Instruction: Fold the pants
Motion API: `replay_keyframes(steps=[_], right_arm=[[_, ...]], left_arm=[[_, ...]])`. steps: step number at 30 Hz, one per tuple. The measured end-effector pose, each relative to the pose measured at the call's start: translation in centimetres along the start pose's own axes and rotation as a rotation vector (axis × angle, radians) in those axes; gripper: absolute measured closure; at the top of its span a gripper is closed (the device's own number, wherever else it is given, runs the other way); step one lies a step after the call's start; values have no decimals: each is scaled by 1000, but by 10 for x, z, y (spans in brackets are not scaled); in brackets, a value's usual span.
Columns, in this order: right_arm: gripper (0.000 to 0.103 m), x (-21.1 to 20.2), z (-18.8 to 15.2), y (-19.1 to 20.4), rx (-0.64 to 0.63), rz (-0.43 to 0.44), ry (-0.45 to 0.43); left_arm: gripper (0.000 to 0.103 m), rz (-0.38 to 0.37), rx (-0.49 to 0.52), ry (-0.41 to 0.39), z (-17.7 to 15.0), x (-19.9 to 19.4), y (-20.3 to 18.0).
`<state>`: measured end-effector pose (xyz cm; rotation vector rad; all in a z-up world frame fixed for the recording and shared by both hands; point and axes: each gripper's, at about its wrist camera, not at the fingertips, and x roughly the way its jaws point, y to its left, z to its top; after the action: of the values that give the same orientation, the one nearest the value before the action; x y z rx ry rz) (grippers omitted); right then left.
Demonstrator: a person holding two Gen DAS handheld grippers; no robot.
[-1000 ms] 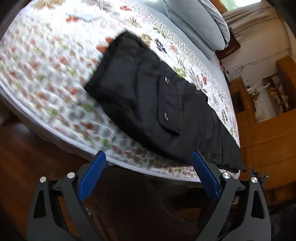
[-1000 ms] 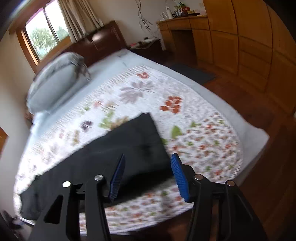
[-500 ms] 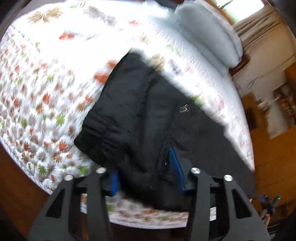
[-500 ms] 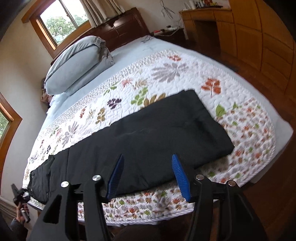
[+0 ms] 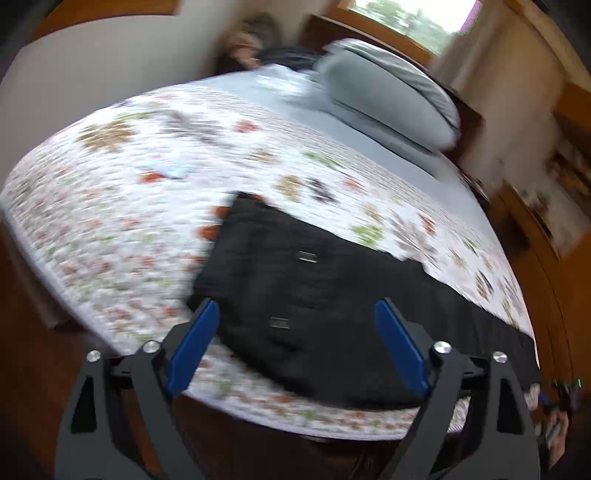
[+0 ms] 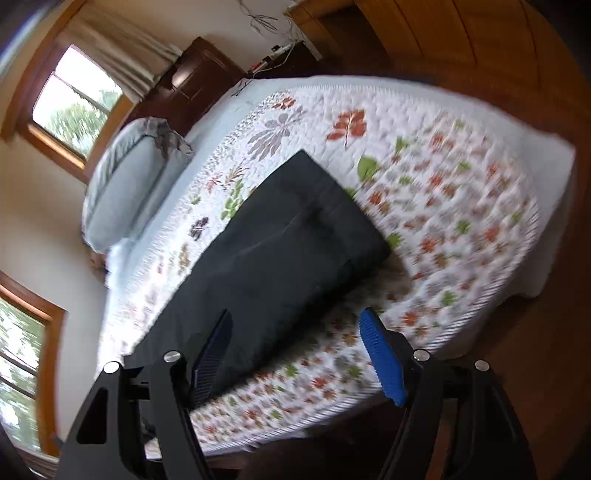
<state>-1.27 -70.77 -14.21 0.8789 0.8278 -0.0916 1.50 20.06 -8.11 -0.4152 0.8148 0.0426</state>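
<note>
Black pants (image 5: 314, 295) lie flat along the near side of a bed with a floral quilt (image 5: 129, 192), legs stacked as one long strip. The left wrist view shows the waist end with a pocket and metal snaps. My left gripper (image 5: 295, 339) is open and empty, above that end near the bed's edge. The right wrist view shows the leg-cuff end of the pants (image 6: 288, 243). My right gripper (image 6: 295, 350) is open and empty, above the near edge of the legs.
A grey folded duvet (image 5: 388, 99) lies at the head of the bed, also in the right wrist view (image 6: 129, 177). Wooden cabinets (image 6: 443, 33) and wood floor (image 6: 546, 350) surround the bed. The quilt (image 6: 443, 206) spreads wide beyond the cuffs.
My left gripper closed over the waist half a second ago and now stands open and drawn back. My right gripper stayed open and swung toward the cuff end. Both views are blurred by motion.
</note>
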Motion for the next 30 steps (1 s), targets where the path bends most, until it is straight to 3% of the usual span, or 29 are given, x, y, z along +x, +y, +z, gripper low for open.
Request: replay_keyframes(steps=[4, 8, 12, 15, 18, 22, 24, 26, 27, 28, 30], right_arm=[[45, 26, 14, -7, 24, 20, 12], [56, 35, 31, -1, 8, 6, 21], [69, 39, 56, 23, -72, 22, 7], [70, 41, 70, 45, -140, 52, -9], [70, 47, 71, 44, -132, -29, 30], [66, 55, 46, 10, -89, -199, 132], [65, 50, 36, -4, -69, -154, 128], [47, 39, 30, -13, -14, -89, 119], [30, 33, 27, -17, 15, -57, 104], [25, 28, 25, -19, 29, -54, 87], [25, 24, 21, -23, 30, -40, 82]], left_arm=[[14, -51, 107, 111, -15, 46, -49], [14, 12, 165, 194, -33, 87, -65], [12, 59, 140, 252, -37, 113, -54], [8, 83, 150, 256, -39, 121, -56], [5, 114, 191, 268, -39, 126, -62], [4, 145, 260, 294, -43, 133, -68], [4, 151, 282, 308, -44, 136, -68], [4, 147, 284, 312, -43, 137, -67], [4, 138, 280, 311, -42, 138, -65], [4, 131, 273, 309, -42, 138, -64], [4, 111, 255, 296, -41, 139, -59]])
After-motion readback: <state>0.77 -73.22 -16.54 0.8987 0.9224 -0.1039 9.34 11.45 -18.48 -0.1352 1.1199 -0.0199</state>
